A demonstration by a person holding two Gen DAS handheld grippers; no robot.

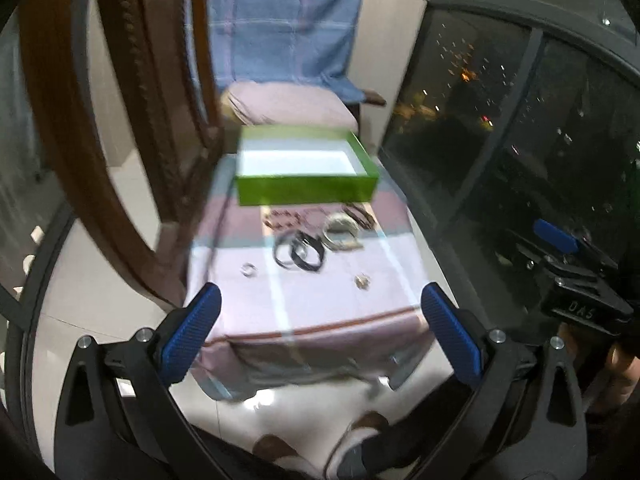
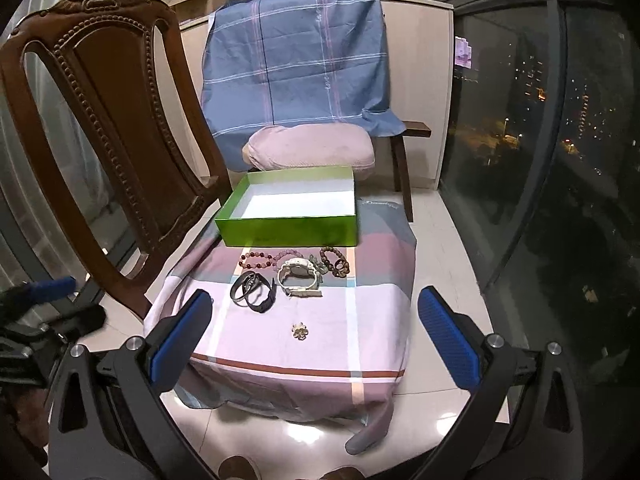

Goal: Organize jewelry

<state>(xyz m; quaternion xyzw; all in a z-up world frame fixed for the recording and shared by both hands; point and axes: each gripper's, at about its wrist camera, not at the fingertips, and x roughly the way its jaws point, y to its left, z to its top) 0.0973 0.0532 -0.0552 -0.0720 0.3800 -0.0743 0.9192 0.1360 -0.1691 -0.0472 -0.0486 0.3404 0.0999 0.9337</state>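
Note:
An open green box (image 2: pixel 292 228) with a white inside stands at the far end of a cloth-covered low table (image 2: pixel 372 320); it also shows in the left wrist view (image 1: pixel 306 190). In front of it lie bead bracelets (image 2: pixel 256 260), a white watch (image 2: pixel 300 276), black bands (image 2: pixel 254 292) and a small brooch (image 2: pixel 300 331). The left wrist view shows the black bands (image 1: pixel 300 254), white watch (image 1: pixel 340 232), a ring (image 1: pixel 249 270) and the brooch (image 1: pixel 363 281). My left gripper (image 1: pixel 320 300) and right gripper (image 2: pixel 314 304) are open, empty, short of the table's near edge.
A carved wooden chair (image 2: pixel 100 120) stands left of the table. Behind it is a chair with a blue plaid cloth (image 2: pixel 296 64) and a pink cushion (image 2: pixel 312 152). Dark glass windows (image 2: pixel 540 140) run along the right. The floor is glossy white tile (image 2: pixel 440 220).

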